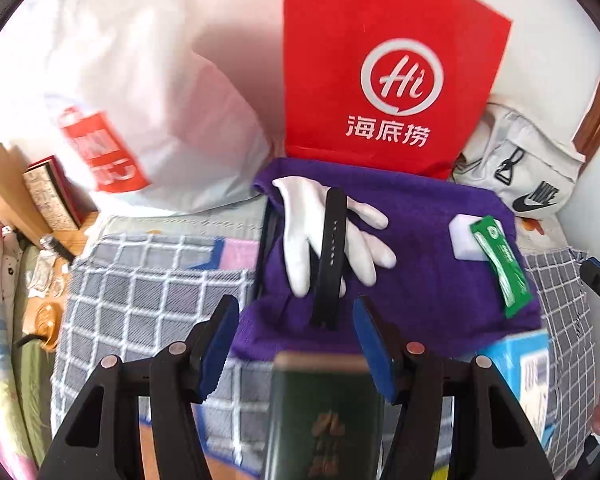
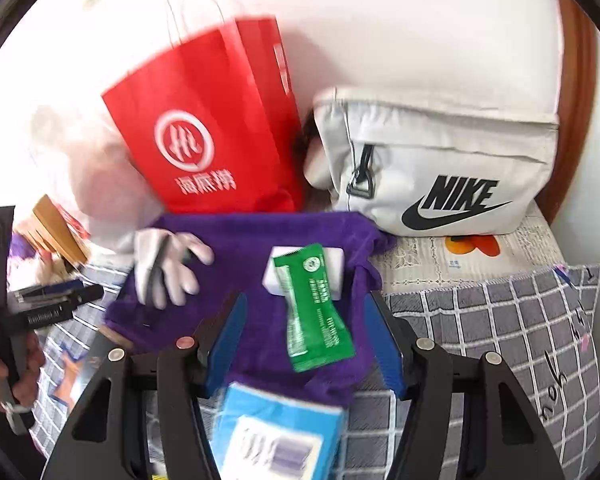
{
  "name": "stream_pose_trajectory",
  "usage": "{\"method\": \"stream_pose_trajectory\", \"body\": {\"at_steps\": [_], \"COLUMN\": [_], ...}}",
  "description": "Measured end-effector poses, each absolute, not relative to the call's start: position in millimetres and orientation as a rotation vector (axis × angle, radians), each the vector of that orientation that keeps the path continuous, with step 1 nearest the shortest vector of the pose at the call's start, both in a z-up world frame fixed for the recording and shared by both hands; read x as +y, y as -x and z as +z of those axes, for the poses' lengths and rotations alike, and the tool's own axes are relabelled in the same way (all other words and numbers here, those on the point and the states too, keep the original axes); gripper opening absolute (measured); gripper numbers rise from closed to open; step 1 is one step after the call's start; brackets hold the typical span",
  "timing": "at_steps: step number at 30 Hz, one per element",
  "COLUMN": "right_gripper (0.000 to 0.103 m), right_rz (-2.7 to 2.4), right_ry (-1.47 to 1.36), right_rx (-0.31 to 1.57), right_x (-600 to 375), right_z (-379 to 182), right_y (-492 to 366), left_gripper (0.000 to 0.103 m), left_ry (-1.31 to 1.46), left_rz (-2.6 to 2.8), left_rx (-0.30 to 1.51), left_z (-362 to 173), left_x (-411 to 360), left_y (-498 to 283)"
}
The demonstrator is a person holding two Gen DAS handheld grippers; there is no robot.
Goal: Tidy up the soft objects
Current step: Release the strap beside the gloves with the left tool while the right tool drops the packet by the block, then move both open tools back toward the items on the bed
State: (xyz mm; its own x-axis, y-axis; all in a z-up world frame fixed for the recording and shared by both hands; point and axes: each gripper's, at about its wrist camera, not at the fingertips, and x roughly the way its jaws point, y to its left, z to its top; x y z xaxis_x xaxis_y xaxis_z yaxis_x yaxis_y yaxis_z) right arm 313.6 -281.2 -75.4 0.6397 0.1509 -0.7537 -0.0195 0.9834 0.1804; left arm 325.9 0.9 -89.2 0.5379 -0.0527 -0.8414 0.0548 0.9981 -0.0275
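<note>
Looking forward along your left gripper (image 1: 296,344), you see its blue-padded jaws standing apart and holding nothing, low in the centre of the frame. Just beyond them a purple towel (image 1: 420,280) lies spread over a grey checked blanket (image 1: 140,280). On the towel's left part rests a white glove (image 1: 300,240), fingers fanned toward the lower right, with a black strap (image 1: 332,252) lying across it lengthwise, its near end reaching toward the gap between the jaws. At the towel's right edge a green sachet (image 1: 500,268) lies partly over a white block (image 1: 466,240). A dark green booklet (image 1: 324,420) sits blurred at the bottom centre, between the gripper arms. A red paper bag (image 1: 380,80) stands upright behind the towel, a white plastic bag (image 1: 140,100) fills the upper left, and a white Nike bag (image 1: 532,176) is at the right.

From your right gripper (image 2: 304,340), the jaws are likewise apart and empty, bottom centre. The green sachet (image 2: 316,312) lies between and just ahead of them on the purple towel (image 2: 260,240), over the white block (image 2: 332,264). The white glove (image 2: 168,268) is at centre left. A blue box (image 2: 276,432) sits blurred beneath the gripper. The white Nike bag (image 2: 440,168) fills the right centre, beside the red paper bag (image 2: 208,128).
</note>
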Motion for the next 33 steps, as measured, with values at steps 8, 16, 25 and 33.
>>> {"method": "stream_pose_trajectory", "body": {"at_steps": [8, 16, 25, 33], "right_gripper": [0.06, 0.06, 0.06, 0.062], "right_rz": [0.126, 0.188, 0.233, 0.272], "right_ry": [-0.198, -0.19, -0.165, -0.146], "right_rx": [0.87, 0.908, 0.978, 1.043], "right_x": [-259, -228, -206, -191], "right_z": [-49, -69, -112, -149], "right_y": [-242, -172, -113, -98], "left_gripper": [0.058, 0.062, 0.062, 0.062], "left_ry": [0.013, 0.015, 0.033, 0.026], "left_rz": [-0.057, -0.044, -0.039, -0.053], "left_rx": [0.956, 0.942, 0.98, 1.012], "left_z": [-67, -71, -111, -138], "left_x": [25, 39, 50, 51], "left_y": [-256, -188, -137, -120]}}
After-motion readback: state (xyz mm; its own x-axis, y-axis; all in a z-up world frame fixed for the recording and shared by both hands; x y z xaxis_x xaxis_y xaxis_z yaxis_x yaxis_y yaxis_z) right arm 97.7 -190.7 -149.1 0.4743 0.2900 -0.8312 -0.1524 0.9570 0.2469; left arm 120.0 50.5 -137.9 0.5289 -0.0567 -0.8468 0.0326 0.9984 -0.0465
